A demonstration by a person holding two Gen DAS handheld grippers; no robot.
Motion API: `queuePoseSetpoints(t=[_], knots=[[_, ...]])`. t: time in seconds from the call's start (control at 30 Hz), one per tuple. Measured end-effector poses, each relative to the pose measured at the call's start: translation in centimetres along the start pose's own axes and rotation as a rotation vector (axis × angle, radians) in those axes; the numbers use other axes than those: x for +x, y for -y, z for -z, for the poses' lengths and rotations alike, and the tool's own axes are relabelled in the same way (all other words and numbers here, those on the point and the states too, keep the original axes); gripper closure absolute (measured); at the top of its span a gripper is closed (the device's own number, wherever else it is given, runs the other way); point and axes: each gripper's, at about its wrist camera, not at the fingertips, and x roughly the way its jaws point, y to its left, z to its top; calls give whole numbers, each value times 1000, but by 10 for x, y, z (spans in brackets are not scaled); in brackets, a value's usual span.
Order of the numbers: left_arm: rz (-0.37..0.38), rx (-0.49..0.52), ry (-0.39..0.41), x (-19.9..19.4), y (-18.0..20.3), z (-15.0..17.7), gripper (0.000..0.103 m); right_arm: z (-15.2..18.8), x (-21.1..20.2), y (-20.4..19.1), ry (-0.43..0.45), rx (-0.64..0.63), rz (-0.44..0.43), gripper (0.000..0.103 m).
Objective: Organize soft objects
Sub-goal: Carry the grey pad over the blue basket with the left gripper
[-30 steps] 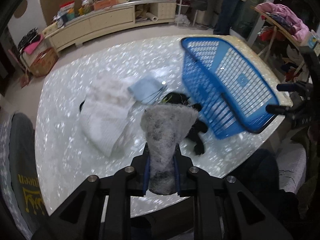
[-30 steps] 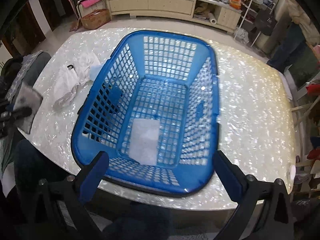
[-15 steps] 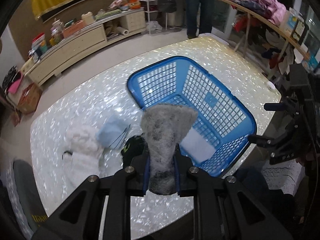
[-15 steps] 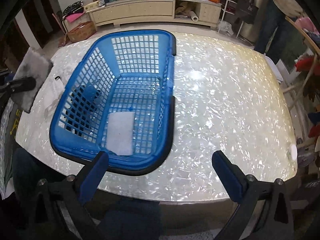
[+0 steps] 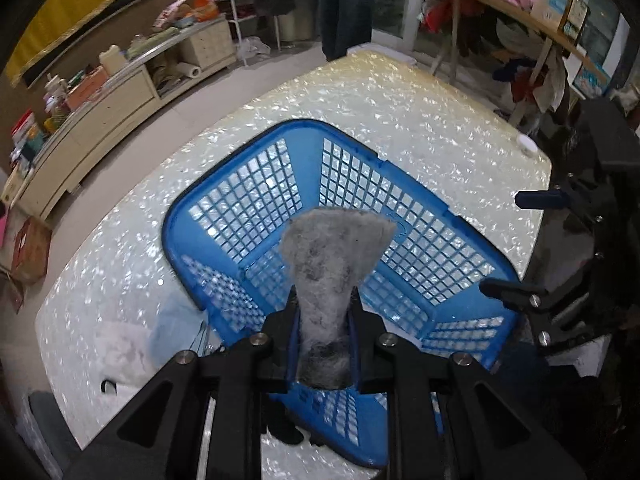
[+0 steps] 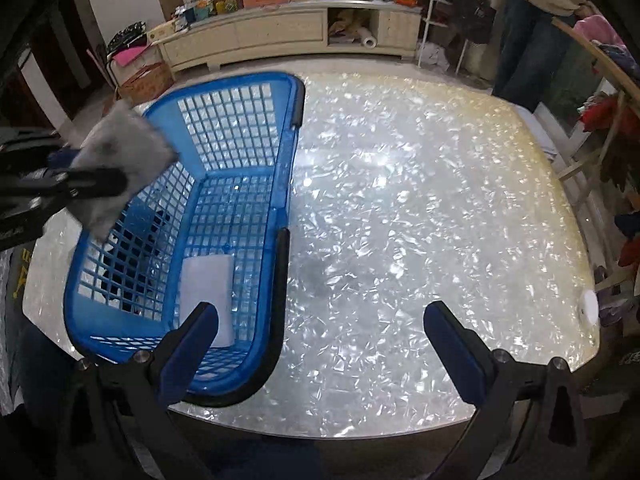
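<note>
My left gripper is shut on a fuzzy grey cloth and holds it above the blue plastic basket. In the right wrist view the cloth hangs over the basket's left rim. A white folded cloth lies on the basket floor. A pale blue cloth, a white garment and a black item lie on the table left of the basket. My right gripper is open and empty at the table's near edge, right of the basket.
The basket stands on a shiny pearl-patterned table. A small white disc lies near its right edge. A low cabinet with clutter and a standing person are behind the table.
My left gripper has swung right with the grey cloth, from above the table pile to above the basket. The right gripper has shifted right, so the basket now sits at its left.
</note>
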Motion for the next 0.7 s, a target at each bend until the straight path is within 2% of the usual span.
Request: queuePoseSetpoints(t=[0.4,0.53,0.7], knots=[[2,54,-92,71,-4,-21,86,-1,27,12,-21,45,-5,0],[19,55,-103,80,-4,-23,86,0,33,13,-21,54,-35,0],[4,65,-120,89,-5,-25,85,-1,40,17,-17,72,-45,0]])
